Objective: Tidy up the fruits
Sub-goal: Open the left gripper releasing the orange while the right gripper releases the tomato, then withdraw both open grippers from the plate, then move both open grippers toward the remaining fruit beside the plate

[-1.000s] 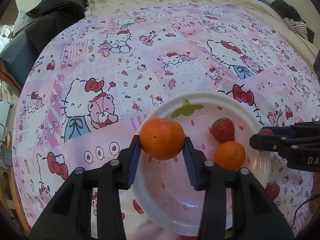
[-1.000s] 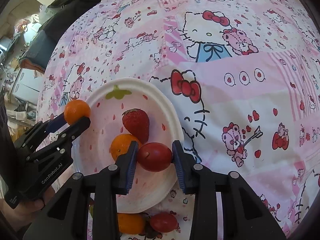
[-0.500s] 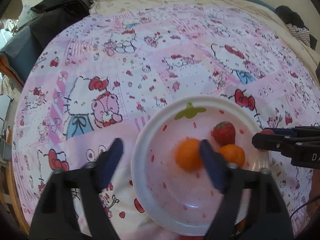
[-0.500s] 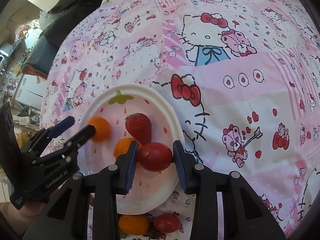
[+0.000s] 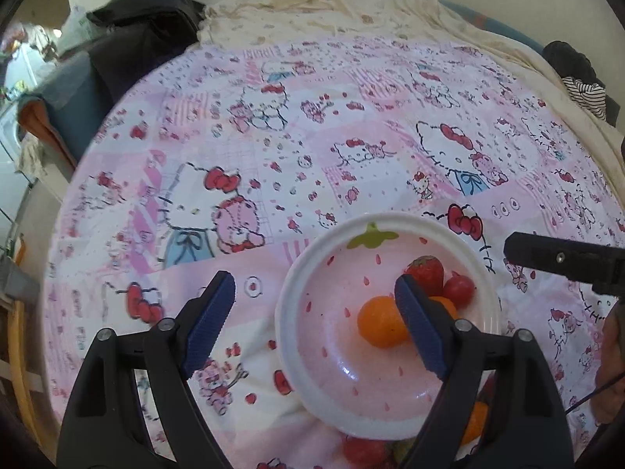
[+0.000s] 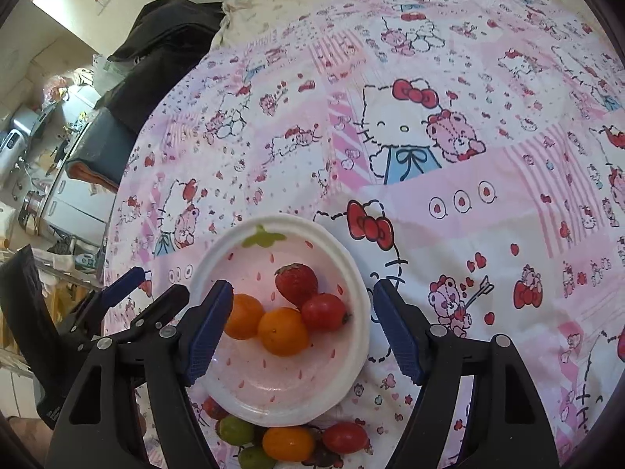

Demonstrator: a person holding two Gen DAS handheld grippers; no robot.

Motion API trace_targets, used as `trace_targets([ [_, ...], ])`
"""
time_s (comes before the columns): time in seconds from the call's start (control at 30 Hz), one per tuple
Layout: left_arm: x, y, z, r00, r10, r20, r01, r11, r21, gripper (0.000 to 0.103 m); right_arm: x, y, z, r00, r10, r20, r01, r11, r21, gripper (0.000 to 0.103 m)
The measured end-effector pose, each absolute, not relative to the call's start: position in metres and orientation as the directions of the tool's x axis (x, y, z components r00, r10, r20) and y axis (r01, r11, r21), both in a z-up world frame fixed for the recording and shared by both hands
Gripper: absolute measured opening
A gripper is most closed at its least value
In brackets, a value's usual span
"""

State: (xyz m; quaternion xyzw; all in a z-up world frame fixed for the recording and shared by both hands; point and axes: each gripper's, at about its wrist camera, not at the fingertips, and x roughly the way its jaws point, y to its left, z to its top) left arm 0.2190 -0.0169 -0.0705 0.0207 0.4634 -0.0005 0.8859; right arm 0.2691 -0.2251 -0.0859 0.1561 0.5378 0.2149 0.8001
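While both tools hang empty above a cartoon-print bedspread (image 6: pixel 449 203), four pieces of fruit sit bunched in the white strawberry-patterned bowl (image 6: pixel 351 265): a strawberry (image 6: pixel 296 283) at the far side, a cherry tomato (image 6: pixel 324 311) touching it on the right, and two small oranges, one (image 6: pixel 282 331) near the middle and another (image 6: pixel 244 315) to its left. The right gripper (image 6: pixel 300 332) has its blue-padded fingers spread wide, straddling the bowl, with nothing between them; the left gripper (image 5: pixel 312 320) is likewise splayed and holds nothing, its right finger crossing in front of the oranges. More fruit waits on the cloth just at the bowl's near edge: a loose orange (image 6: pixel 288 443), a red tomato (image 6: pixel 344 437) to its right and what appear to be green ones (image 6: pixel 235 431) to its left, though the gripper frames partly hide that cluster. All of these look light and round, so they would likely roll on the soft, yielding bedding. The oranges should take a firm pinch across the widest part; the tomatoes are smooth-skinned and probably slippery, and the strawberry bruises easily, so a gentle squeeze across the middle seems wisest.
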Motion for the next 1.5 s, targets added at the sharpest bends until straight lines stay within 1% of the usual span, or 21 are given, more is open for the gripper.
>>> trace_targets([
  [0.13, 0.205, -0.02, -0.05, 0.615, 0.055, -0.786, 0.019, 0.996, 0.085, 0.082, 0.259, -0.232, -0.069, 0.369, 0.506, -0.78, -0.187, 0.862, 0.471, 0.077],
  [0.3, 0.187, -0.019, -0.027, 0.667, 0.077, -0.741, 0.001, 0.995, 0.104, 0.082, 0.241, -0.244, -0.051, 0.411, 0.507, -0.758, -0.173, 0.859, 0.481, 0.077],
  [0.4, 0.173, -0.016, -0.017, 0.686, 0.062, -0.725, 0.003, 0.996, 0.087, 0.082, 0.229, -0.248, -0.042, 0.432, 0.496, -0.754, -0.183, 0.866, 0.465, 0.077],
  [0.5, 0.157, -0.008, -0.009, 0.693, 0.031, -0.721, -0.004, 0.999, 0.04, 0.082, 0.217, -0.253, -0.037, 0.445, 0.494, -0.747, -0.174, 0.866, 0.47, 0.077],
  [0.53, 0.152, -0.006, -0.008, 0.696, 0.016, -0.718, -0.002, 1.0, 0.02, 0.082, 0.211, -0.256, -0.034, 0.464, 0.483, -0.743, -0.165, 0.871, 0.463, 0.078],
  [0.57, 0.149, -0.004, -0.007, 0.698, 0.005, -0.716, -0.001, 1.0, 0.005, 0.082, 0.207, -0.259, -0.031, 0.484, 0.47, -0.738, -0.156, 0.876, 0.455, 0.083],
  [0.6, 0.143, 0.0, -0.005, 0.696, -0.007, -0.718, -0.004, 1.0, -0.014, 0.082, 0.201, -0.262, -0.027, 0.512, 0.454, -0.729, -0.147, 0.883, 0.446, 0.091],
  [0.63, 0.14, 0.002, -0.005, 0.691, -0.01, -0.723, -0.01, 1.0, -0.023, 0.083, 0.196, -0.264, -0.025, 0.528, 0.447, -0.722, -0.143, 0.885, 0.443, 0.094],
  [0.67, 0.136, 0.003, -0.005, 0.688, -0.012, -0.726, -0.015, 0.999, -0.032, 0.086, 0.191, -0.266, -0.023, 0.535, 0.446, -0.718, -0.142, 0.885, 0.444, 0.095],
  [0.7, 0.132, 0.006, -0.004, 0.686, -0.015, -0.727, -0.024, 0.999, -0.043, 0.09, 0.188, -0.267, -0.021, 0.534, 0.451, -0.715, -0.143, 0.882, 0.45, 0.095],
  [0.77, 0.124, 0.011, -0.003, 0.687, -0.01, -0.727, -0.045, 0.997, -0.056, 0.091, 0.18, -0.269, -0.021, 0.528, 0.459, -0.714, -0.138, 0.876, 0.461, 0.095],
  [0.93, 0.103, 0.018, -0.001, 0.688, 0.018, -0.725, -0.089, 0.994, -0.06, 0.091, 0.158, -0.271, -0.021, 0.526, 0.456, -0.717, -0.126, 0.876, 0.465, 0.095],
  [1.0, 0.095, 0.02, -0.001, 0.689, 0.031, -0.724, -0.103, 0.993, -0.056, 0.091, 0.15, -0.274, -0.024, 0.524, 0.466, -0.713, -0.115, 0.868, 0.483, 0.098],
  [1.07, 0.089, 0.021, -0.004, 0.681, 0.031, -0.732, -0.112, 0.992, -0.062, 0.091, 0.142, -0.277, -0.029, 0.516, 0.462, -0.721, -0.092, 0.867, 0.489, 0.098],
  [1.33, 0.081, 0.028, -0.022, 0.625, 0.045, -0.779, -0.153, 0.986, -0.066, 0.091, 0.123, -0.284, -0.043, 0.478, 0.426, -0.768, -0.049, 0.886, 0.461, 0.098],
  [1.5, 0.088, 0.034, -0.047, 0.541, -0.018, -0.841, -0.19, 0.971, -0.142, 0.091, 0.121, -0.29, -0.045, 0.474, 0.435, -0.766, -0.028, 0.876, 0.481, 0.098],
])
